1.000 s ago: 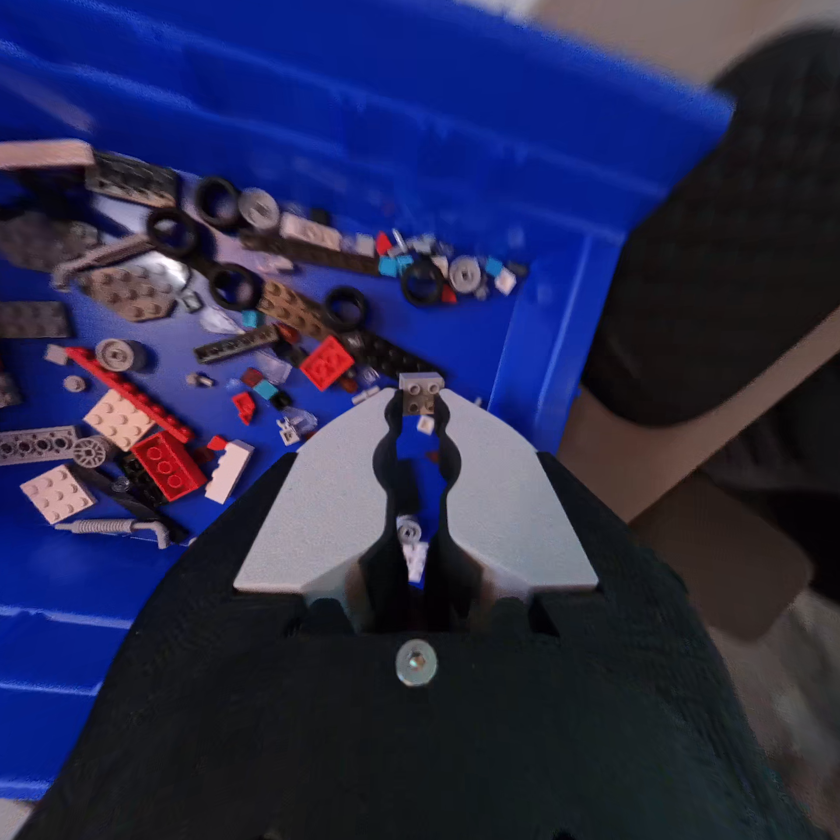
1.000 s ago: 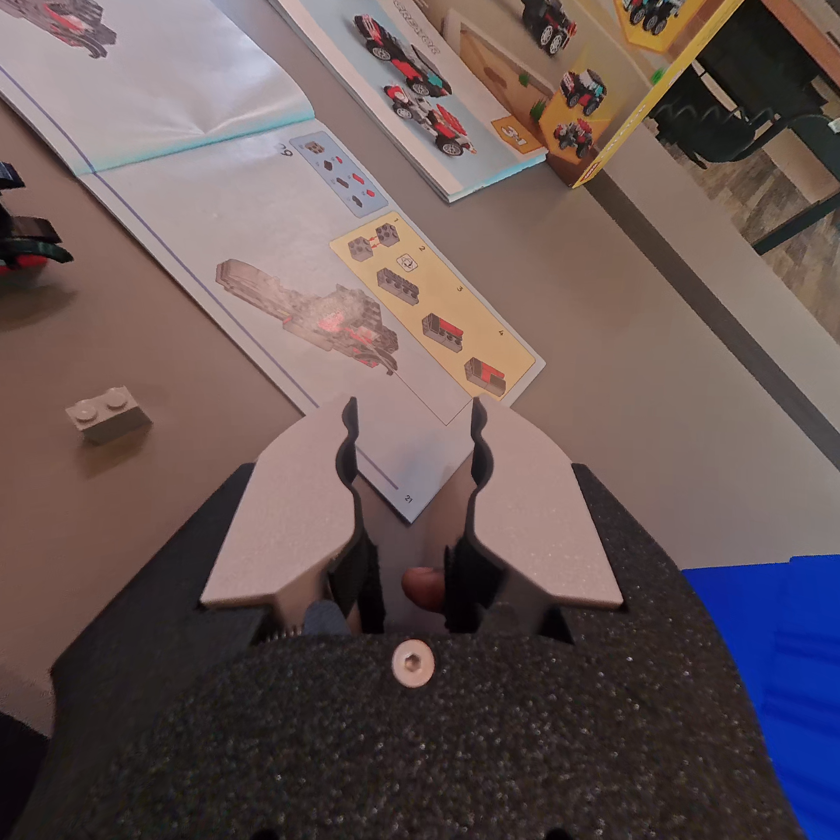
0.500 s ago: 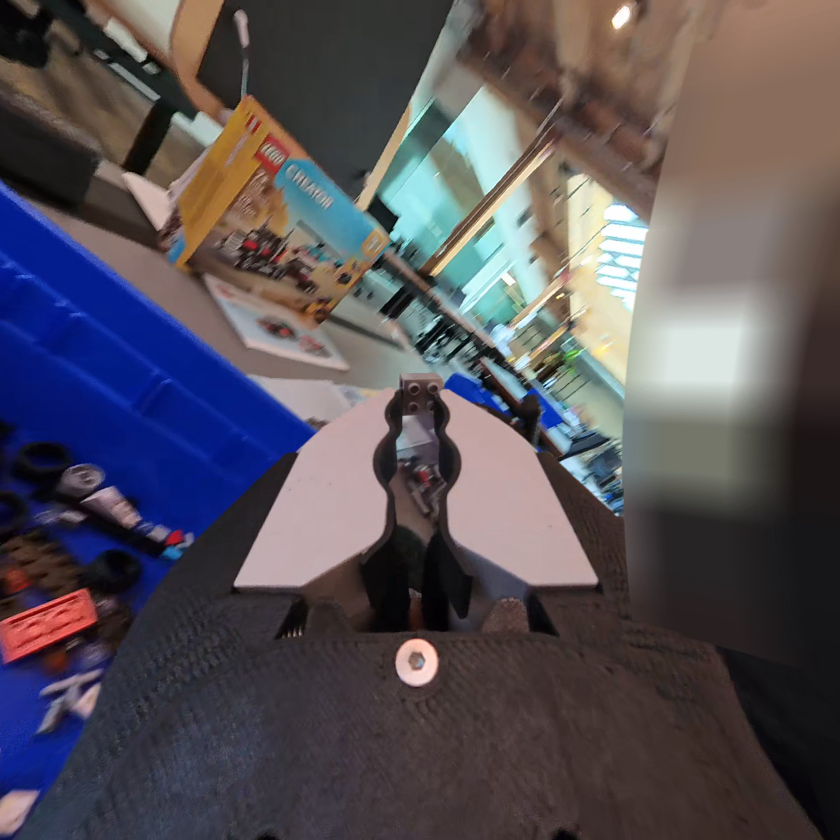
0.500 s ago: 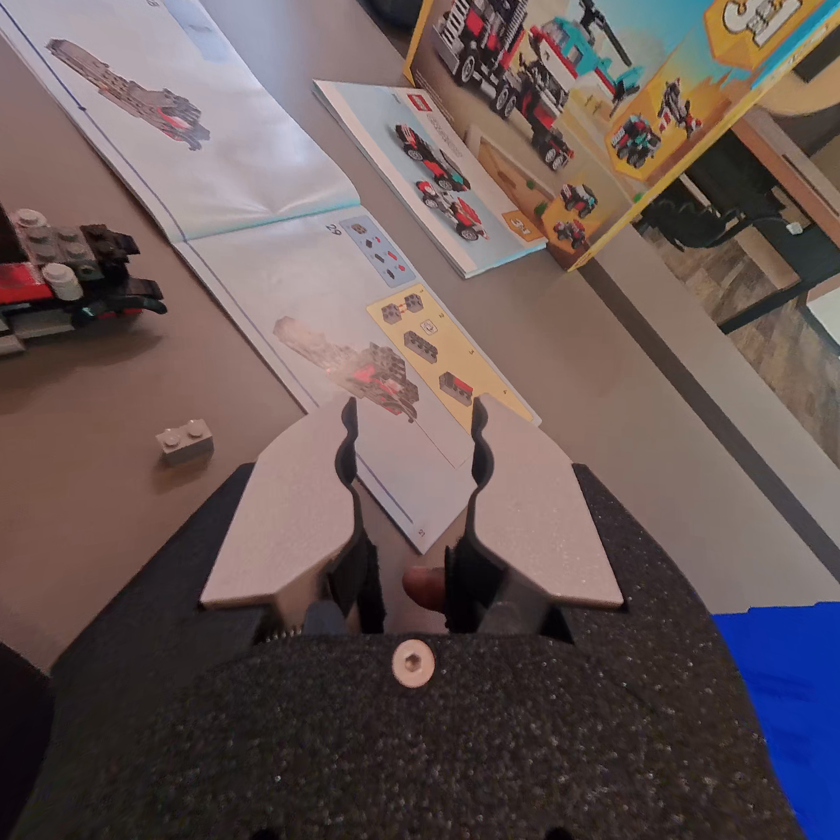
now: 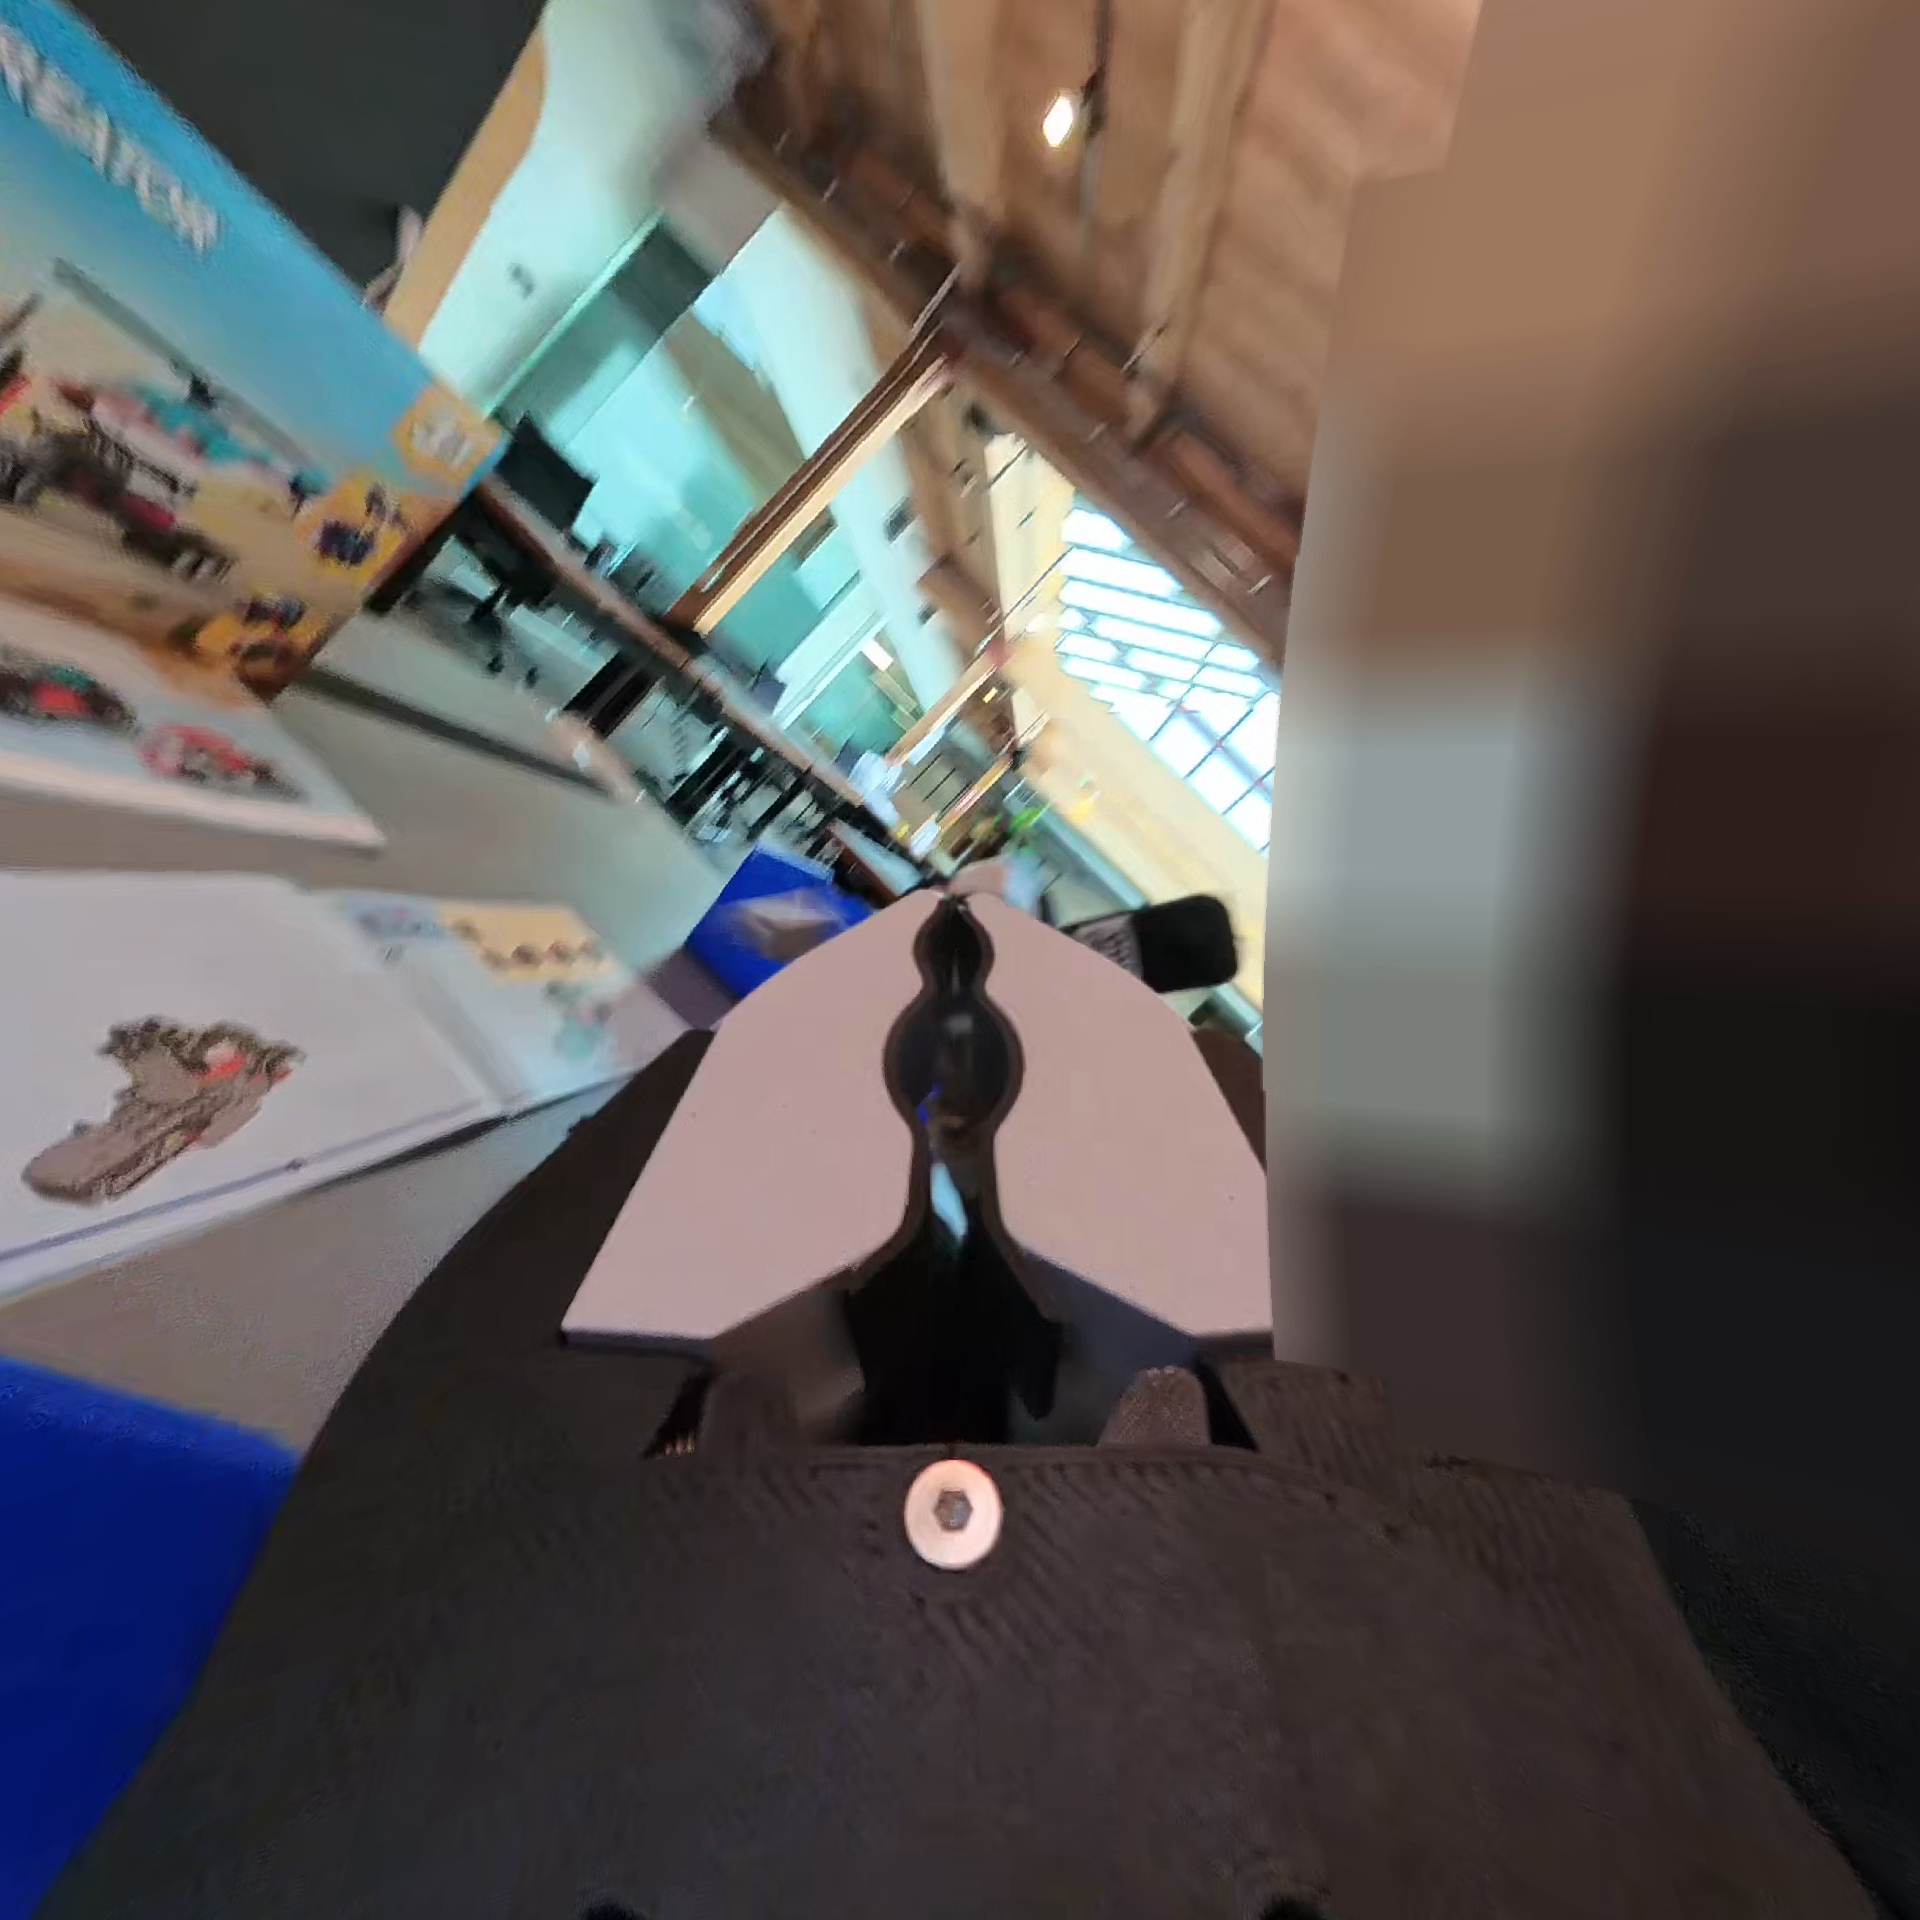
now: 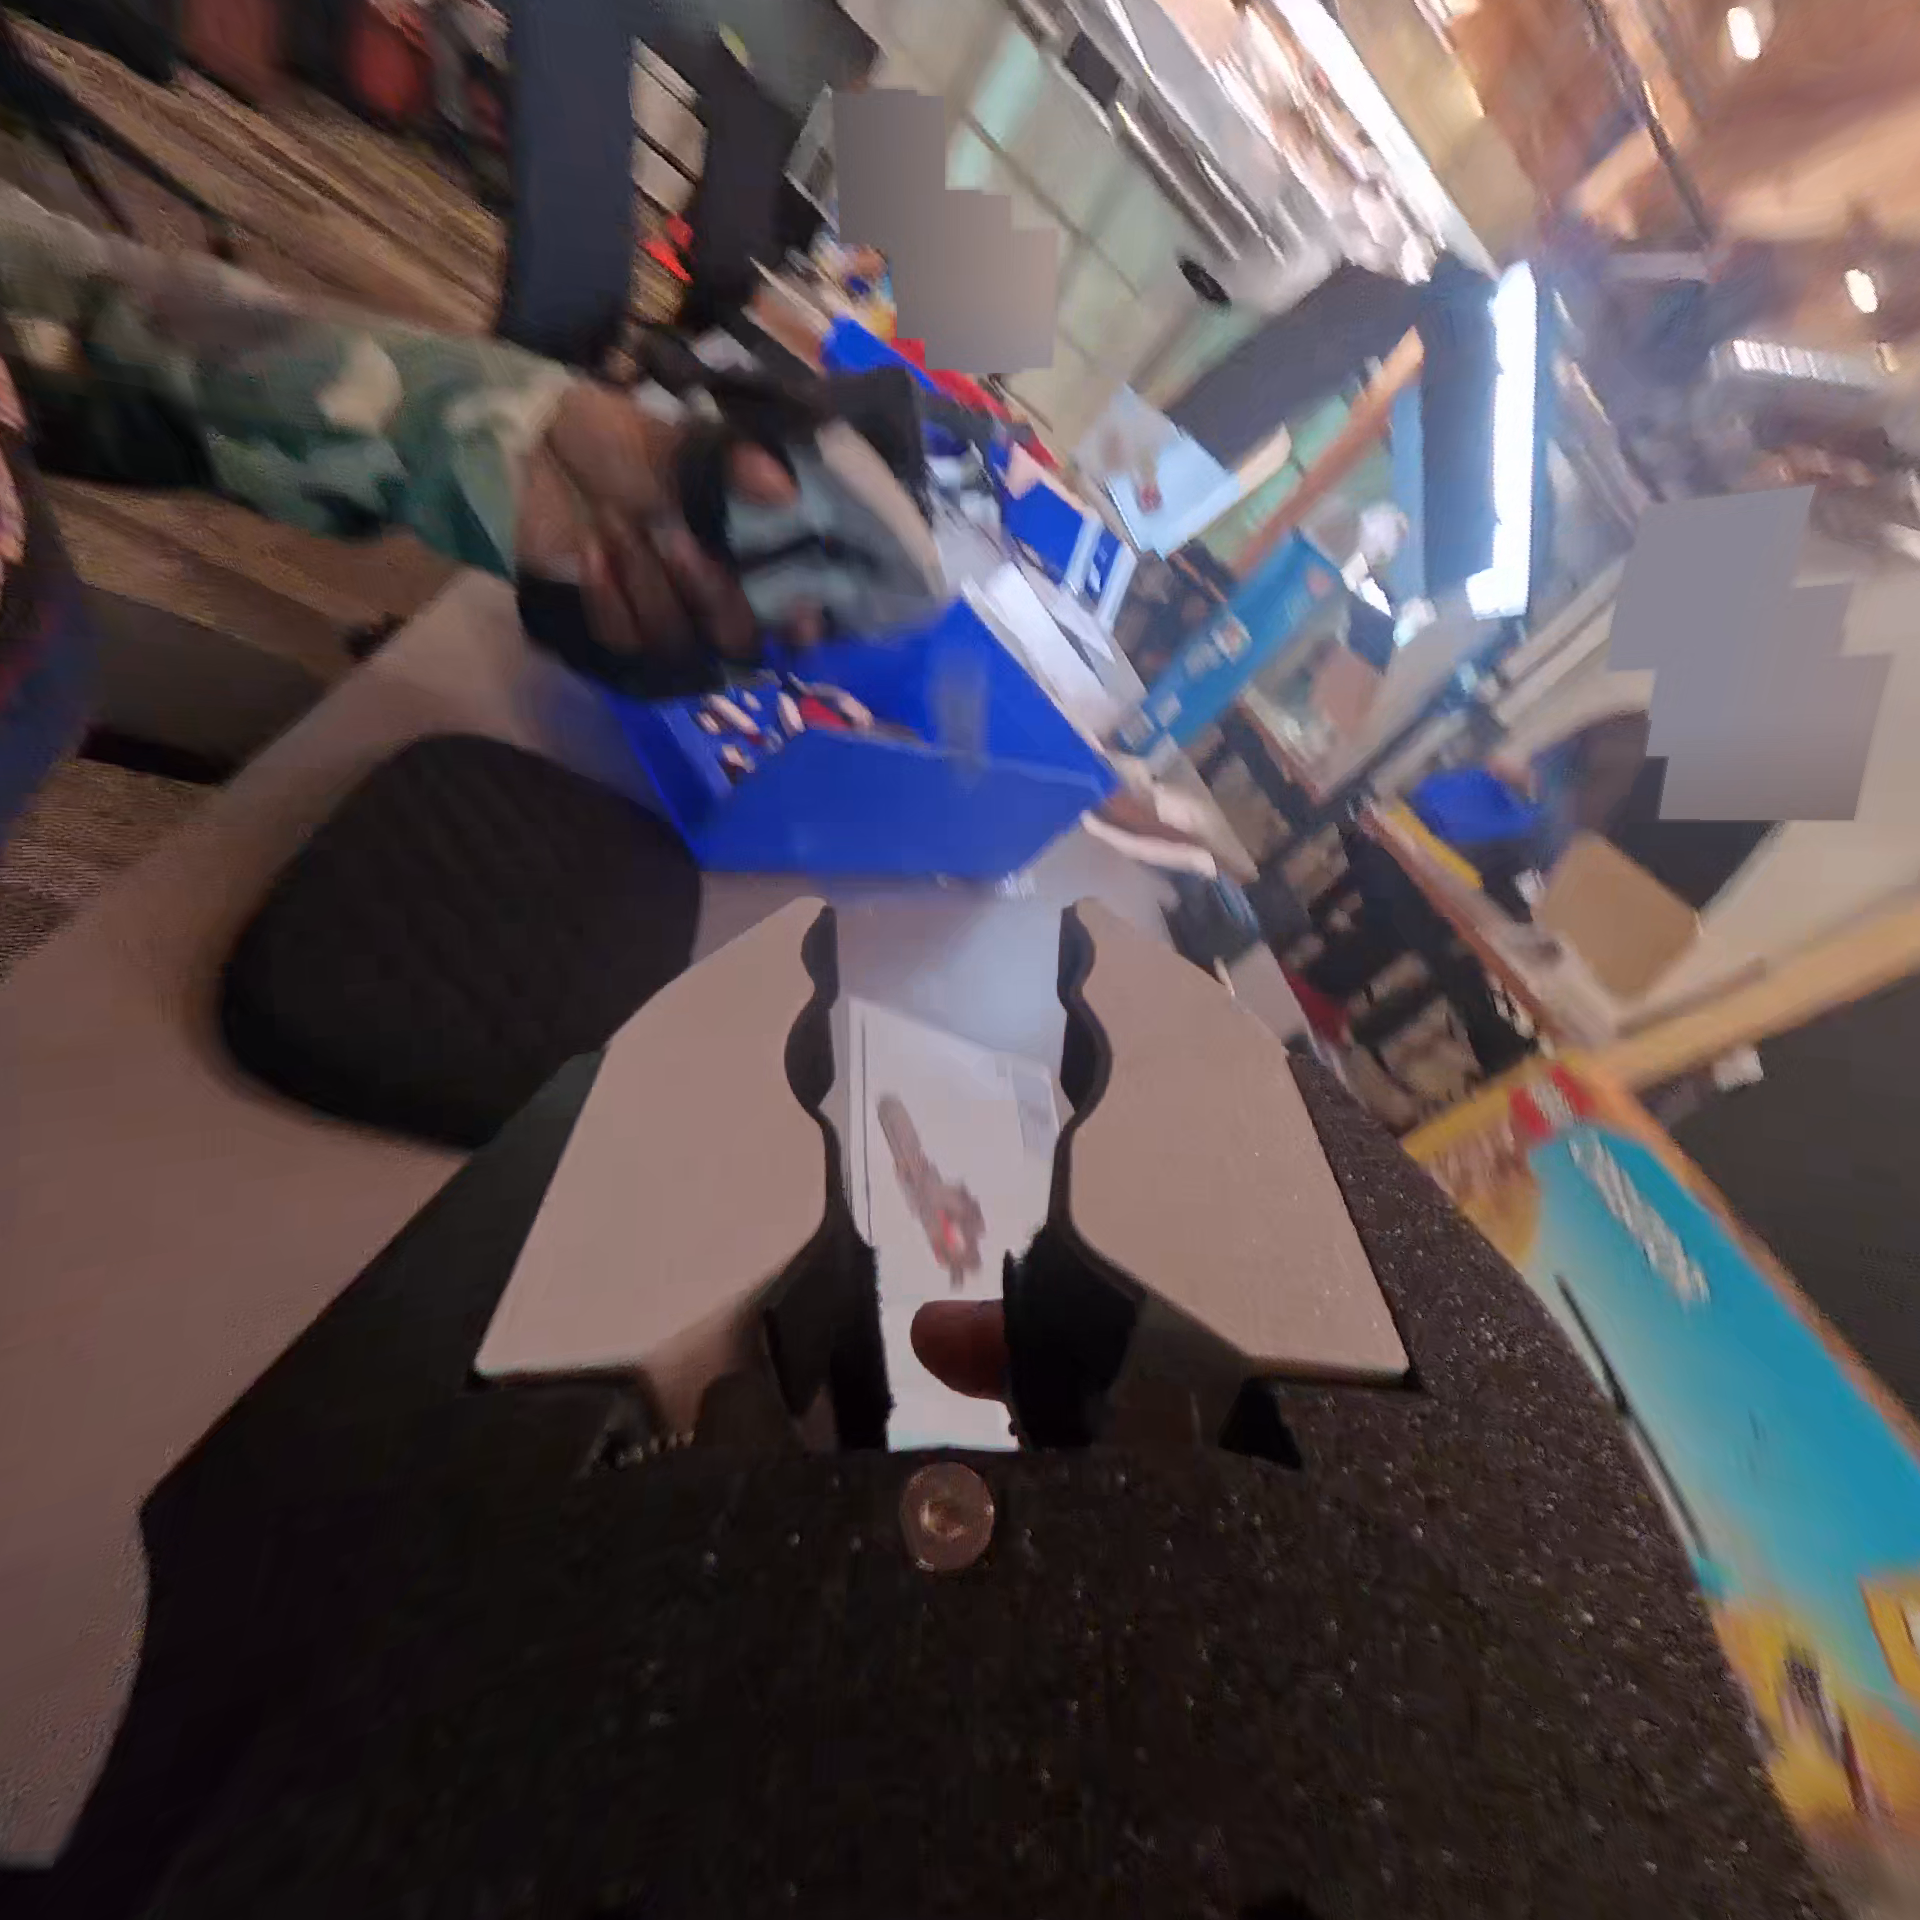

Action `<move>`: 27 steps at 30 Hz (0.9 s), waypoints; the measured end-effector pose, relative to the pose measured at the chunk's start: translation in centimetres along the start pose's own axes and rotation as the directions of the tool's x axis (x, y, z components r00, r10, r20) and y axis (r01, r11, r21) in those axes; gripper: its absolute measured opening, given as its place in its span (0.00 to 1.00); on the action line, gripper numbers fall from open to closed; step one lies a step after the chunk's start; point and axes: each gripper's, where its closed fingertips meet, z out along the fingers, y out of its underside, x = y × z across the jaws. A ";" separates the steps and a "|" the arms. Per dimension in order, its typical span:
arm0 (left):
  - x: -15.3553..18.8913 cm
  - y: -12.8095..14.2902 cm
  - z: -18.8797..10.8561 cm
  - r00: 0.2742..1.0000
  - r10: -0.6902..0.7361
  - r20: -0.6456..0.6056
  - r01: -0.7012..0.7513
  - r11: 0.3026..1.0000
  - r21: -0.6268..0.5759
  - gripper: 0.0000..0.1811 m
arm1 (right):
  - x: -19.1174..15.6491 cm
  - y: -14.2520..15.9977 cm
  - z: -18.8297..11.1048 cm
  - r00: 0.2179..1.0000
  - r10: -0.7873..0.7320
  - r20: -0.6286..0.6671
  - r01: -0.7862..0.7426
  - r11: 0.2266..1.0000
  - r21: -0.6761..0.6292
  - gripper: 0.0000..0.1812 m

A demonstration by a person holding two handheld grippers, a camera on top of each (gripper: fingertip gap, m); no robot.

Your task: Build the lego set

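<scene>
Both views are blurred by motion. My left gripper (image 5: pixel 948 906) is shut, its tips touching, and no brick shows between them. It points up over the table toward the room. The open instruction booklet (image 5: pixel 208 1039) lies to its left, and a corner of the blue parts bin (image 5: pixel 94 1558) shows at lower left. My right gripper (image 6: pixel 945 925) is open and empty, held above a booklet page (image 6: pixel 935 1143) that shows between its fingers. A fingertip (image 6: pixel 956 1340) shows at the base of the fingers.
The set's box (image 5: pixel 187 416) stands behind the booklet and also shows in the right wrist view (image 6: pixel 1714 1403). Farther off there, a person's hand (image 6: pixel 634 561) holds a gripper over a blue bin (image 6: pixel 883 800) of parts. A black chair seat (image 6: pixel 457 935) is at left. Across from one pair of fingers to the other is roughly 12 centimeters.
My left gripper lifted out of the blue bin with a small grey brick and swung up; now its tips are together and the brick is gone from view. My right gripper tilted up from the table.
</scene>
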 end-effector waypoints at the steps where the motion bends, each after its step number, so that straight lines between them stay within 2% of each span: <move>1: -0.7 1.5 1.1 0.999 0.011 0.043 -0.008 0.999 -0.054 0.00 | -0.4 -0.9 0.7 0.999 -0.034 0.033 0.033 0.999 0.030 0.22; 3: -1.2 4.0 3.3 0.998 0.016 0.054 -0.008 0.991 -0.136 0.00 | -0.9 -1.4 2.0 0.993 -0.092 0.067 0.090 0.995 0.034 0.22; 4: -1.6 5.2 4.1 0.998 -0.002 0.059 0.012 0.986 -0.169 0.00 | -1.1 -0.2 2.6 0.991 -0.097 0.094 0.099 0.995 -0.022 0.21; 5: -2.3 6.3 4.6 0.996 -0.013 0.089 0.031 0.977 -0.210 0.00 | -0.9 2.6 2.5 0.990 -0.090 0.111 0.108 0.980 -0.167 0.22; 6: -3.1 7.2 4.7 0.991 0.019 0.133 0.016 0.967 -0.255 0.00 | 0.0 5.3 1.2 0.993 -0.070 0.091 0.095 0.948 -0.304 0.23; 7: -3.8 7.7 4.5 0.979 0.091 0.180 -0.035 0.955 -0.296 0.00 | 0.8 6.9 -0.8 0.998 -0.031 0.050 0.047 0.935 -0.351 0.23; 10: -5.5 8.9 3.2 0.890 0.366 0.273 -0.219 0.867 -0.448 0.00 | 1.4 9.4 -6.6 0.979 0.205 -0.018 -0.199 0.923 -0.330 0.20; 13: -7.4 9.8 3.1 0.802 0.514 0.304 -0.287 0.778 -0.558 0.05 | 2.6 12.4 -9.3 0.953 0.252 -0.170 -0.303 0.842 -0.446 0.22; 16: -8.4 10.9 4.3 0.787 0.559 0.260 -0.303 0.719 -0.626 0.10 | 2.9 13.9 -8.5 0.920 0.304 -0.249 -0.389 0.797 -0.463 0.24; 22: -9.5 12.8 5.5 0.723 0.673 0.159 -0.371 0.572 -0.731 0.14 | 3.8 16.9 -6.9 0.881 0.412 -0.232 -0.471 0.723 -0.506 0.24; 24: -9.5 13.2 5.7 0.710 0.691 0.134 -0.395 0.549 -0.737 0.15 | 4.4 17.9 -6.3 0.865 0.461 -0.198 -0.492 0.702 -0.515 0.24; 27: -9.6 13.8 6.0 0.715 0.689 0.118 -0.409 0.550 -0.728 0.15 | 5.5 20.0 -5.4 0.862 0.492 -0.122 -0.474 0.696 -0.539 0.22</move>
